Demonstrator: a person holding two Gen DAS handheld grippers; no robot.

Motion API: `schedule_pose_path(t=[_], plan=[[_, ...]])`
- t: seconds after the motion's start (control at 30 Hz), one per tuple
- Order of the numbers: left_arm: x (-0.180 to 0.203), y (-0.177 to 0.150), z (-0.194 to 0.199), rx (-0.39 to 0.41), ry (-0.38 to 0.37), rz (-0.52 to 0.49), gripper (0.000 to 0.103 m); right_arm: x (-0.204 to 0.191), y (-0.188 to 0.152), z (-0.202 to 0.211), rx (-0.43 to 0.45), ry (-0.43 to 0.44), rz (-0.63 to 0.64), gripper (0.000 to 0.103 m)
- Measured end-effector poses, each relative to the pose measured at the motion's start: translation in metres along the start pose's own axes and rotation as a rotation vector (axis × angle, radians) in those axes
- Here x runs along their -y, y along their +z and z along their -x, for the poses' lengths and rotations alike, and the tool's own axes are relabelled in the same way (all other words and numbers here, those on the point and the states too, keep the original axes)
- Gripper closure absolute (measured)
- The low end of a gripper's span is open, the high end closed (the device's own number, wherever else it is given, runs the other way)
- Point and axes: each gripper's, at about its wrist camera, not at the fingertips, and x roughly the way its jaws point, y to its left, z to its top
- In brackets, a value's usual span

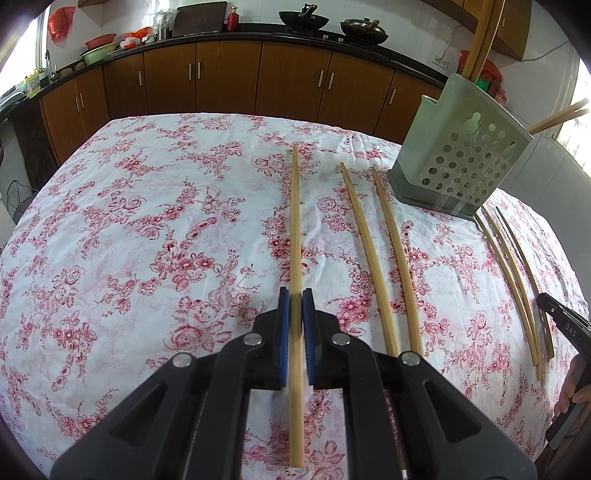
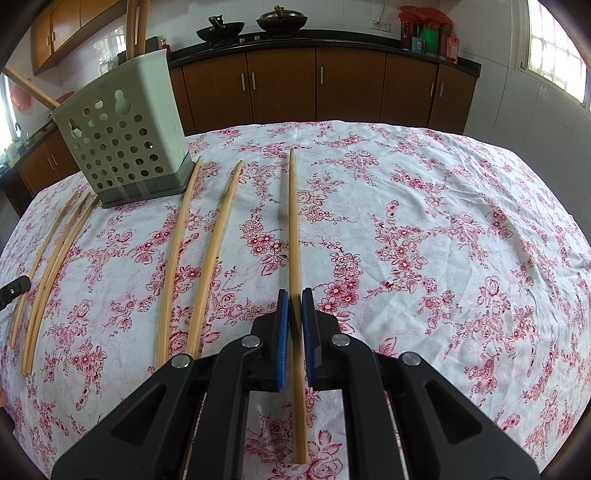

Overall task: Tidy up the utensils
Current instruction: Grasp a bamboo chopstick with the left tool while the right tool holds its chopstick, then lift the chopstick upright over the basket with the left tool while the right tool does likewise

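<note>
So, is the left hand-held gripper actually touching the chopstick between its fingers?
Touching. In the left wrist view, the left hand-held gripper has both blue pads closed against the sides of the chopstick, with no gap visible on either side.

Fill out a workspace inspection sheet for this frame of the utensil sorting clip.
Surface: floral tablecloth, wrinkled.
Job's things: chopstick holder standing, chopsticks inside; loose chopsticks lie flat on both sides of it.
Clutter: nothing seen.
Grippers: left gripper and right gripper each have jaws astride a chopstick; grip unclear.
Cables: wall cord near an outlet.
Surroundings: brown cabinets, woks on the counter.
</note>
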Motion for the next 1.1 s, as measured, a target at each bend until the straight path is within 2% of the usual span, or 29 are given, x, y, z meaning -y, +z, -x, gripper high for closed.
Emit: schedule_pose_path(t=[0.27,0.4,0.57,0.63,0.7,0.97,1.1], plan=[[0.001,-0.002,0.000,0.001,0.004,-0.004,0.093,0.000,0.000,0.000,0.000,0.001,0.000,0.094],[0.010,-0.011,0.007,-0.005,0.049,-0.073,0.093,0.000,-0.003,0.002,0.000,0.010,-0.002,0.094],[0.010,-0.015,0.011,-0.005,0.054,-0.090,0.094,0.004,-0.003,0.004,0.000,0.038,-0.022,0.095],[0.015,-0.014,0.011,-0.011,0.070,-0.128,0.094,0.005,-0.002,0.007,0.003,0.038,-0.020,0.095],[0.018,-0.009,0.022,0.017,0.063,-0.149,0.094,0.007,0.005,0.020,0.050,0.044,-0.025,0.095],[0.026,0.034,0.092,0.228,0.000,-0.127,0.094,0.004,0.038,0.088,0.271,0.059,-0.023,0.095],[0.028,0.052,0.114,0.289,-0.032,-0.100,0.095,0.004,0.048,0.105,0.332,0.072,-0.027,0.095]])
